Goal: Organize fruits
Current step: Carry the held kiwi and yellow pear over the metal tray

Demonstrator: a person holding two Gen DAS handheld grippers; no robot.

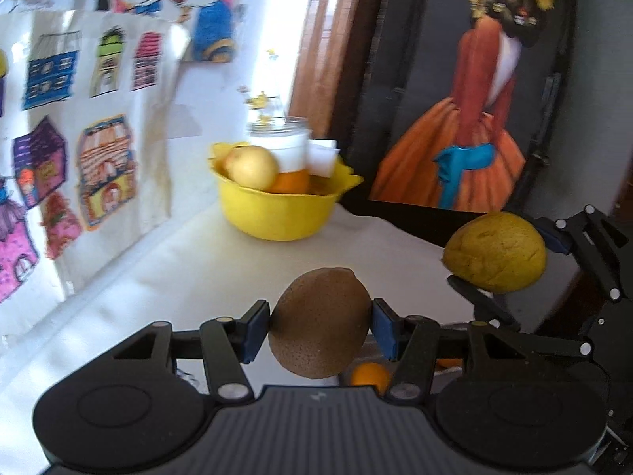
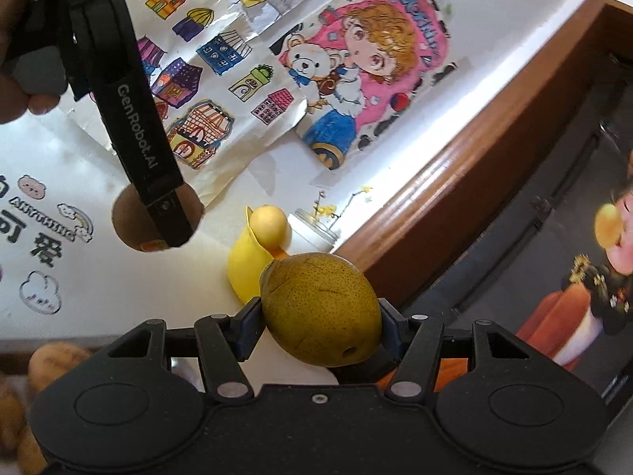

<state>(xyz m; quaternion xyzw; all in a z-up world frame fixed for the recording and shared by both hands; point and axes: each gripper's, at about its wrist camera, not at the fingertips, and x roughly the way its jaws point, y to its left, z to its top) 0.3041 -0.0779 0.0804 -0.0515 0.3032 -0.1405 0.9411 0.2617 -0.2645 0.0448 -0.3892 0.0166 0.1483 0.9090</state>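
Note:
My left gripper [image 1: 321,326] is shut on a brown speckled fruit [image 1: 320,322], held above the white table. The same brown fruit [image 2: 126,213] shows in the right wrist view, partly behind the left gripper's black finger. My right gripper [image 2: 321,322] is shut on a yellow-green pear [image 2: 320,308]; from the left wrist view that pear [image 1: 496,251] hangs at the right, gripped by the right gripper [image 1: 510,261]. A yellow bowl [image 1: 277,213] stands farther back on the table with a pale yellow fruit [image 1: 253,166] and an orange [image 1: 290,182] in it. The bowl [image 2: 245,265] lies just beyond the pear.
A glass jar [image 1: 283,140] with small yellow flowers stands behind the bowl. An orange [image 1: 370,376] lies on the table under my left gripper. Cartoon posters [image 1: 79,118] cover the left wall; a framed painting [image 1: 467,99] leans at the right. Brownish fruits [image 2: 51,360] sit at lower left.

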